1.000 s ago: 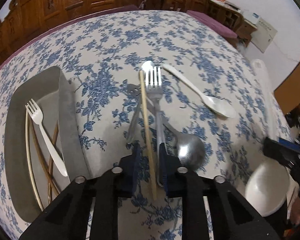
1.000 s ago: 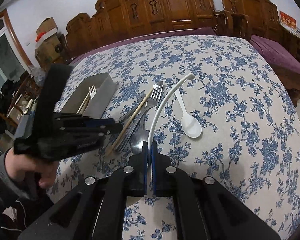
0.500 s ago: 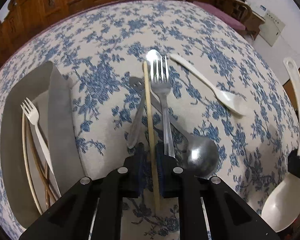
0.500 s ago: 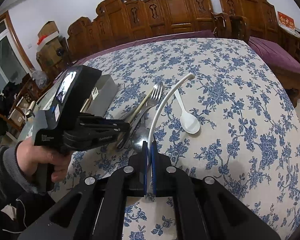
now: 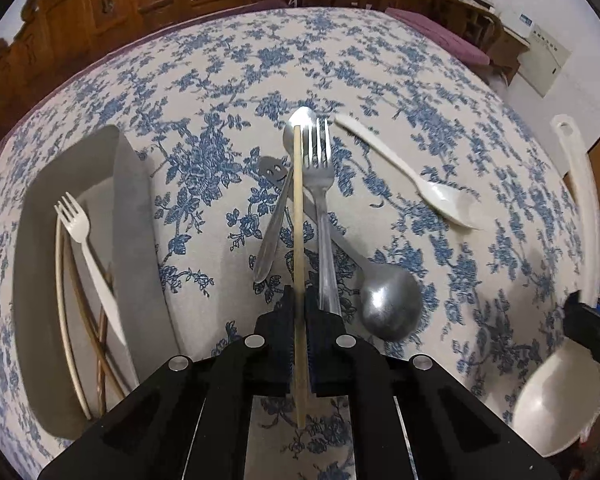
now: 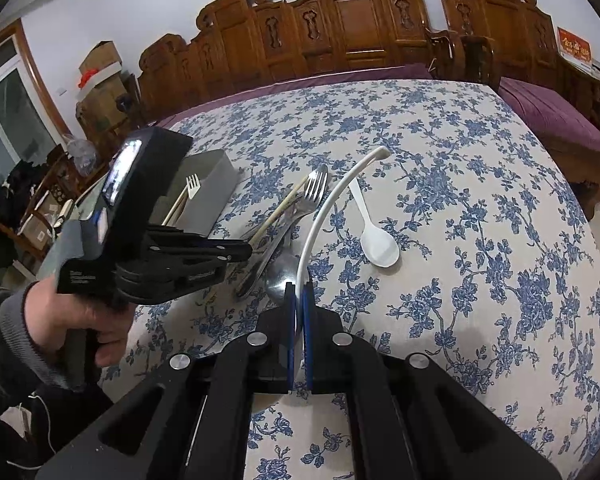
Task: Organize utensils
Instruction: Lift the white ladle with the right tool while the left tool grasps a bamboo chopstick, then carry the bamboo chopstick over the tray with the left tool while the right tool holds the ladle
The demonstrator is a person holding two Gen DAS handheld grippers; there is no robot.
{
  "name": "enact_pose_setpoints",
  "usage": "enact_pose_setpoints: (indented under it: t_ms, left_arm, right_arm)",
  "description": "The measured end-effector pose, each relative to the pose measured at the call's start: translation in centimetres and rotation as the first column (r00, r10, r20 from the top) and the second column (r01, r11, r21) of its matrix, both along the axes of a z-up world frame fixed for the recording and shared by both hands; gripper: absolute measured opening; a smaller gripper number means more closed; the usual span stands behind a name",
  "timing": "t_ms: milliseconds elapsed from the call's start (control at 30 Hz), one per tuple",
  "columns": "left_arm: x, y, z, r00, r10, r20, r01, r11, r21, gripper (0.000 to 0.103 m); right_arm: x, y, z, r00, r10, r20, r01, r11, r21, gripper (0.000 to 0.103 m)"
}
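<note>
Chopstick point(image 5: 298, 216): pale and single, clamped between my left gripper's point(image 5: 298, 312) jaws; its near end pokes out behind the pads and its far tip reaches over the pile.
Left jaws: clenched on the chopstick, gripping well toward its near end.
Right jaws: my right gripper point(image 6: 299, 292) is closed on the handle of the white ladle point(image 6: 328, 208); the bowl hangs low at the near right of the left view, off the surface point(image 5: 420, 80).
Pile: a metal fork point(image 5: 320, 184) lies just right of the chopstick, a metal spoon point(image 5: 388, 304) sits near right with its handle crossing under the fork, and a second metal spoon point(image 5: 278, 208) angles left. I cannot tell whether the chopstick touches any of them.
Loose item: a white plastic spoon point(image 5: 416, 182) lies farther right, apart from the pile.
Tray point(image 5: 130, 220): grey, on the left, already holding a white plastic fork point(image 5: 86, 240) and several thin sticks.
Step, as I judge it: carry the chopstick left to the tray.
Risk one: the grip is near one end, so the long free length could swing or slide out during a quick move.
Risk two: a low path might drag the far tip across the fork and scatter the pile.
Risk three: the tray's tall right wall could catch the tip unless I clear it.
Risk four: the ladle's bowl is heavy on a thin handle and could rotate in my right jaws.
</note>
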State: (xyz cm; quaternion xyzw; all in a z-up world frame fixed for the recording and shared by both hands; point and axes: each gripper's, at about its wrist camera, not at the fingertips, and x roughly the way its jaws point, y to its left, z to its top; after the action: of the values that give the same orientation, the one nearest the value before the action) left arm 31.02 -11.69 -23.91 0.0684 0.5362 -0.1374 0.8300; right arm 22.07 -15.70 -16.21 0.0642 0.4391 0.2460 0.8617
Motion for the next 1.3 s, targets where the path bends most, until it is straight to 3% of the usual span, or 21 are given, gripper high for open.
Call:
enact_pose_setpoints:
  t_ms: [400,700,1300]
  left_arm:
    - [-2.2,1.4,4.0,0.998,-0.002,0.061,0.005,0.999,-0.037,0.004]
    - [-3.9,4.0,6.7,0.994,0.015,0.108,-0.006,0.997,-0.083,0.004]
    - [-3.9,12.5,8.2,0.983,0.117,0.141,-0.094,0.983,-0.157,0.004]
  right_arm:
    - [-0.5,0.5,0.4,1.0,0.018,0.014,-0.018,1.0,0.0,0.004]
    - [-0.6,2.2,2.7,0.998,0.051,0.046,-0.05,0.998,-0.023,0.004]
    - [1.1,8.5,5.6,0.99,0.124,0.072,-0.119,0.99,-0.072,0.004]
